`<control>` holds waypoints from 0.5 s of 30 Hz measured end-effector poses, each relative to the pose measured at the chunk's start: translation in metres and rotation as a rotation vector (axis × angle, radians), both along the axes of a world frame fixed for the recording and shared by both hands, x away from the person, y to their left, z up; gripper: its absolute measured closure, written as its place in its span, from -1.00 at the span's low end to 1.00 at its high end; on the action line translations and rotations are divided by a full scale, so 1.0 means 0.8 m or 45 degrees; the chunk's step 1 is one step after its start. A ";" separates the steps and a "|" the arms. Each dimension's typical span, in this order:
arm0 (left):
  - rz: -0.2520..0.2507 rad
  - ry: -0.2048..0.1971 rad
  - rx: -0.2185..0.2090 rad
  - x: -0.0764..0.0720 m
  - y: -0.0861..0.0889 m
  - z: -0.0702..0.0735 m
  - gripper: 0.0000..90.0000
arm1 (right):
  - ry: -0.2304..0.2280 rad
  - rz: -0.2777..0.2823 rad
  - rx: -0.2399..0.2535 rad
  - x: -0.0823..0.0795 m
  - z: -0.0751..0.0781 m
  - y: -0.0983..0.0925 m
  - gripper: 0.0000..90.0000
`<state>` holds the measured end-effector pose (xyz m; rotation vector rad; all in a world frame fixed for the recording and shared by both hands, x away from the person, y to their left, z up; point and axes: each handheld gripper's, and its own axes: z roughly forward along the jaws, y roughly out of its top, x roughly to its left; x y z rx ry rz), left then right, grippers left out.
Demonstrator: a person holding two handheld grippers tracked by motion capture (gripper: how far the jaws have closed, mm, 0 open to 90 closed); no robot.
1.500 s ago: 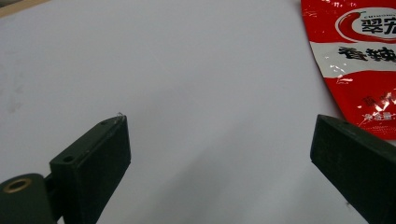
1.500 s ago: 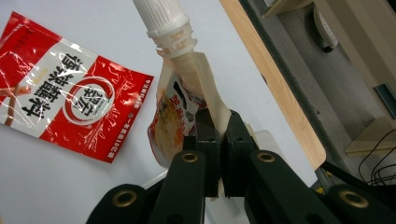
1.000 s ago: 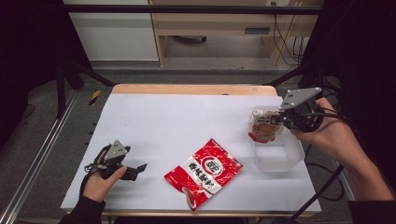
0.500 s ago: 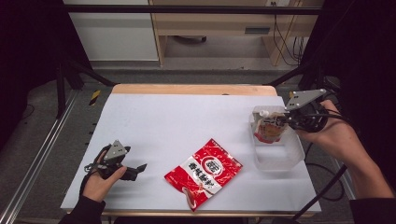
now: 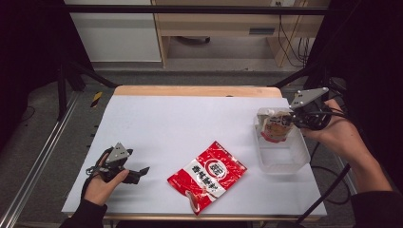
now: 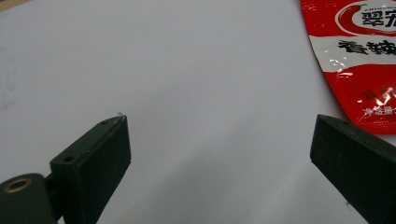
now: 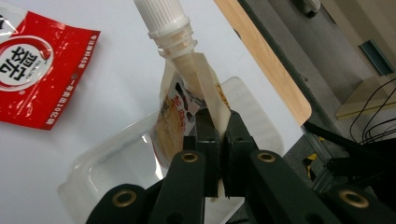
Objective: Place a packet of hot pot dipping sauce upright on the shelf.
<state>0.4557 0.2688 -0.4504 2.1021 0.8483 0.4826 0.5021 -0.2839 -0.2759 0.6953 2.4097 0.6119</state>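
My right gripper (image 5: 291, 119) is shut on a spouted pouch (image 5: 274, 127) with a white screw cap (image 7: 160, 17); its jaws pinch the pouch's top edge (image 7: 215, 122). The pouch hangs over the far end of a clear plastic tray (image 5: 281, 151) at the table's right side, its bottom down among the tray walls (image 7: 102, 172). A red snack packet (image 5: 207, 175) with white lettering lies flat near the table's front middle, also seen as the red packet (image 7: 28, 72) and red packet (image 6: 364, 56). My left gripper (image 5: 142, 172) rests open on the table at the front left, jaws wide apart over bare white surface (image 6: 219, 126).
The white table top (image 5: 190, 128) has a wooden far edge (image 5: 195, 90). A metal rail (image 5: 43, 156) runs along the left side. Cables (image 5: 328, 190) trail off the right edge, and a bench with wires (image 5: 285, 33) stands behind.
My right gripper has carried the pouch a little down and toward the tray's far end. The left hand and the red packet have stayed put.
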 end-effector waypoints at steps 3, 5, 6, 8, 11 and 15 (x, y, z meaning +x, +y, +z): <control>-0.003 0.001 0.002 0.000 0.000 0.000 -0.88 | -0.008 -0.012 -0.002 0.009 -0.003 -0.001 0.94; -0.004 0.003 0.003 0.000 0.000 -0.001 -0.88 | -0.014 -0.019 -0.008 0.016 -0.004 -0.001 0.94; -0.005 0.002 0.004 0.000 -0.001 -0.001 -0.88 | -0.016 -0.023 -0.010 0.018 -0.005 -0.002 0.94; -0.007 0.004 0.004 0.000 -0.001 -0.001 -0.88 | -0.023 -0.035 -0.012 0.026 -0.006 -0.002 0.94; -0.013 0.005 0.009 0.001 -0.002 -0.002 -0.88 | -0.034 -0.041 -0.016 0.034 -0.007 -0.005 0.94; -0.014 0.009 0.011 0.001 -0.003 -0.002 -0.88 | -0.029 -0.045 -0.018 0.041 -0.013 -0.008 0.94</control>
